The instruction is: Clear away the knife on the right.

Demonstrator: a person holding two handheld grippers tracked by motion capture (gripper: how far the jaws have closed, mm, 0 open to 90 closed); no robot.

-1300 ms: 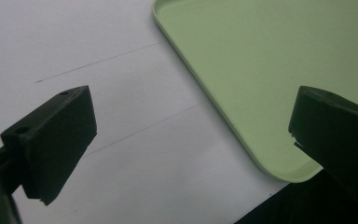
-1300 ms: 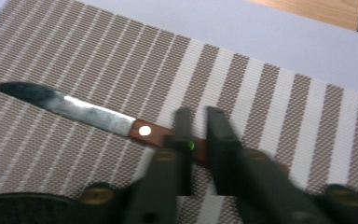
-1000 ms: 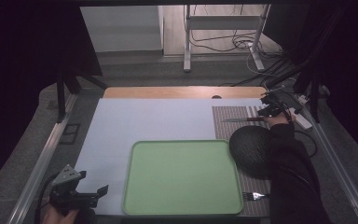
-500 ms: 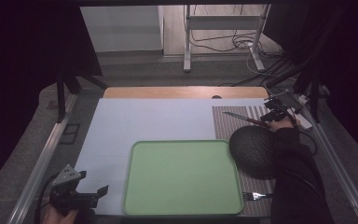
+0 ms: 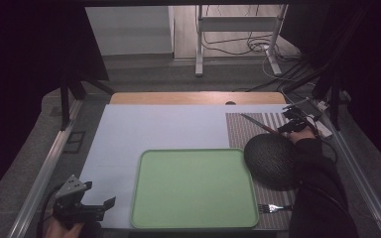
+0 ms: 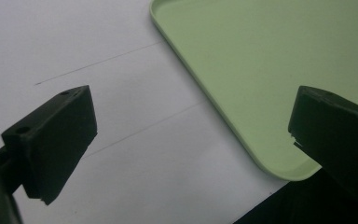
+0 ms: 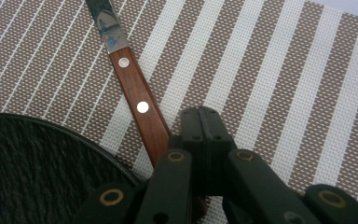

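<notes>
Gripping the knife point(image 7: 137, 95) by its wooden handle, my right gripper point(image 7: 200, 140) has its jaws closed. It lies on the striped placemat point(image 7: 270, 70) beside the dark plate point(image 7: 32, 163). I judge it light, rigid, with a smooth handle; hold near the rivets. My left gripper point(image 6: 186, 135) stands wide, empty.

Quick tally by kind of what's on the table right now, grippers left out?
Knife, wooden handle, on the placemat: 1
Fork, at the near edge: 1
Dark round plate: 1
Green tray: 1
Striped placemat: 1
Total: 5
</notes>
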